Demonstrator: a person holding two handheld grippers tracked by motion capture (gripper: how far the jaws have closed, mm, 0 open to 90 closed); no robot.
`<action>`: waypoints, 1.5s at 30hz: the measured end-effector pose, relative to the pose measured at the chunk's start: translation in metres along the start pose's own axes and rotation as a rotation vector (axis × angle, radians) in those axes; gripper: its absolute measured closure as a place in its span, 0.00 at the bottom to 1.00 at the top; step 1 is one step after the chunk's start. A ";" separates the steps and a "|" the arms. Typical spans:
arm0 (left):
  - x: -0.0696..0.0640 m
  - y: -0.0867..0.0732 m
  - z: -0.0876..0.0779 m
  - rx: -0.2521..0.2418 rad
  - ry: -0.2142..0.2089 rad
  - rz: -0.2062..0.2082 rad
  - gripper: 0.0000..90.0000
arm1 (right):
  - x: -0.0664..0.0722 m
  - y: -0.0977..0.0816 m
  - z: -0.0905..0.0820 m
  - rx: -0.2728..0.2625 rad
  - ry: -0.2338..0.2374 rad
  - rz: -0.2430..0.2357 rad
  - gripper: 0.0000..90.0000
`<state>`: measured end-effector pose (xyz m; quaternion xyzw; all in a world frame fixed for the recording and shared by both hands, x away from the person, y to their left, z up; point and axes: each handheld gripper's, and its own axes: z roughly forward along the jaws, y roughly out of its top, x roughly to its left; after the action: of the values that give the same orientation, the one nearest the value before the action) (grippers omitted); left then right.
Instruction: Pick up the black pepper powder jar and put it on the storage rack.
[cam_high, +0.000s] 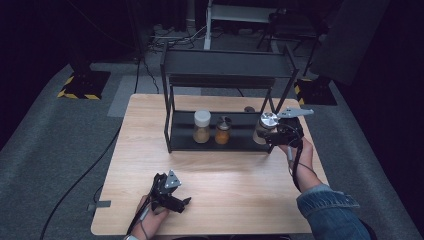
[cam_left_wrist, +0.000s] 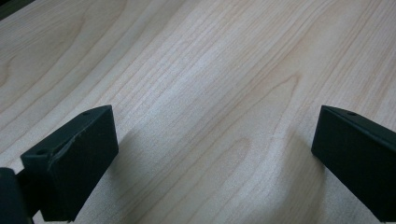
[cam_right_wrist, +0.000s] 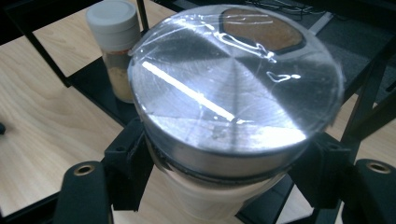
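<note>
We see the right gripper pinching a shiny-lidded jar by the black rack, maybe just off it. The left gripper rests on the table, jaws spread wide.

My right gripper covers most of the steel-lidded jar in the high view, and in the right gripper view the jar's base runs off the bottom edge. The small jar is too small to read. Both left jaws are cut off by the picture's edges.
</note>
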<state>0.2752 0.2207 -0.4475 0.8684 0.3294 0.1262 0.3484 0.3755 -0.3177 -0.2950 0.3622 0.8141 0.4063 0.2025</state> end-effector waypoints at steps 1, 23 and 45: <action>0.000 0.000 0.000 0.000 0.000 0.000 0.00 | 0.000 0.001 0.003 0.000 -0.001 0.001 0.34; -0.002 0.000 0.000 0.001 0.007 -0.007 0.00 | -0.007 0.004 0.083 0.062 0.001 0.018 0.34; -0.004 0.000 0.000 0.002 0.013 -0.014 0.00 | -0.015 -0.012 0.127 0.106 -0.003 0.044 0.34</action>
<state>0.2722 0.2187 -0.4473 0.8656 0.3378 0.1293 0.3464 0.4592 -0.2685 -0.3787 0.3910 0.8260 0.3663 0.1752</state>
